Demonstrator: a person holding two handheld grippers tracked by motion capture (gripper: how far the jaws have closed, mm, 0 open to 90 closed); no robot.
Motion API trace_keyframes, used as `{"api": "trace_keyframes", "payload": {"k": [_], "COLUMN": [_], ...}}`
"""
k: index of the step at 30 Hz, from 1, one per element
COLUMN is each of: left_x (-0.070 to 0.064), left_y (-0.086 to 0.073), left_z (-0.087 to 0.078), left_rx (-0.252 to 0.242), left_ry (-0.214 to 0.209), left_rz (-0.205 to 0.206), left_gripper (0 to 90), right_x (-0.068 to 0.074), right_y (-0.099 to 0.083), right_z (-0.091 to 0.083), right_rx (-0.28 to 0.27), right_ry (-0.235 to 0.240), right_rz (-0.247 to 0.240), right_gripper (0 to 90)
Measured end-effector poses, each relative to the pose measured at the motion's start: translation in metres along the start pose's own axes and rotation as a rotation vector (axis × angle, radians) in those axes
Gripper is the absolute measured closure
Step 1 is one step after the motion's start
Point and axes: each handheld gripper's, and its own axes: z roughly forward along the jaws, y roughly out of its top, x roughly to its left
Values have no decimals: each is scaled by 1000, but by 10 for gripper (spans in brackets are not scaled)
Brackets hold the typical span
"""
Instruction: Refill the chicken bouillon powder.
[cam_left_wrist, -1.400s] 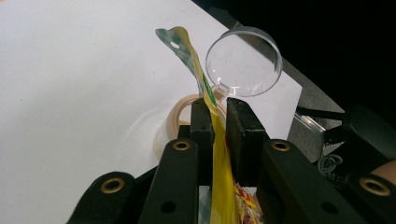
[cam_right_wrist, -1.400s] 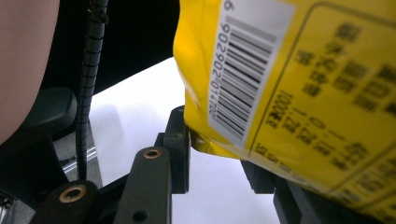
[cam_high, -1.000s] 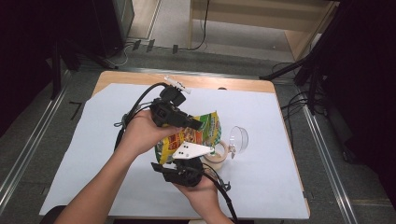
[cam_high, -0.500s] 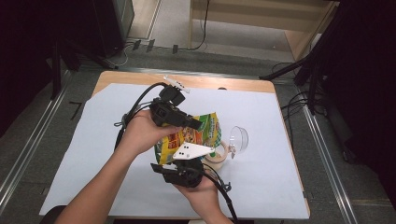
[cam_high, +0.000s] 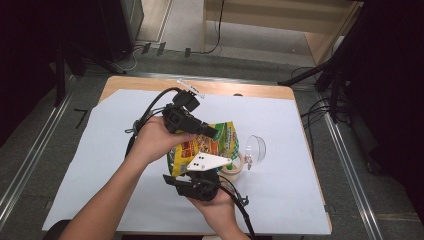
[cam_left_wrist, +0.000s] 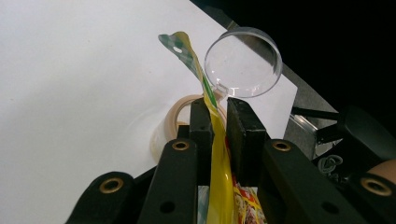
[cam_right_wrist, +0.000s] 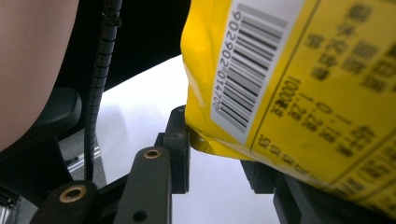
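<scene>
From the high view, the snack bag (cam_high: 202, 147) is held up off the white sheet (cam_high: 100, 150) between the two tools, just on the person's side of the clear round dish (cam_high: 256, 147) and partly over the tape roll (cam_high: 235, 167). The left gripper (cam_high: 210, 132) pinches the bag's upper edge; the right gripper (cam_high: 200, 172) comes at its lower end from the near side.

In the left gripper view, the jaws are clenched on the thin yellow seam of the bag, which runs up between them as a flat, twisting strip toward the dish (cam_left_wrist: 243, 60); the tape roll (cam_left_wrist: 175, 116) lies just short of the dish. That seam looks like the right hold: flat, doubled film that won't crush the contents.

In the right gripper view, the bag's bottom corner (cam_right_wrist: 205, 140), near the barcode, sits between the jaws, which stand apart on either side of it; I cannot tell whether they grip it. I'd judge the bag light, soft and slick, its puffed body prone to slipping, so sealed edges suit better.
</scene>
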Motion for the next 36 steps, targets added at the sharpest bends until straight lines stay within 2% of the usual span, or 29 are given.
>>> {"api": "trace_keyframes", "payload": {"k": [8,22,36], "left_x": [-1,-4,-3], "left_y": [3,2,2], "left_z": [3,-1,-3], "left_rx": [5,0,-5], "left_ry": [-7,12,12], "left_rz": [4,13,13], "left_gripper": [816,816,815], "right_x": [-1,0,1], "right_y": [0,0,2], "right_z": [-1,-1,0], "right_rx": [-7,-9,-7], "right_ry": [-8,-7,-6], "right_rz": [11,4,-2], "right_gripper": [680,681,682]}}
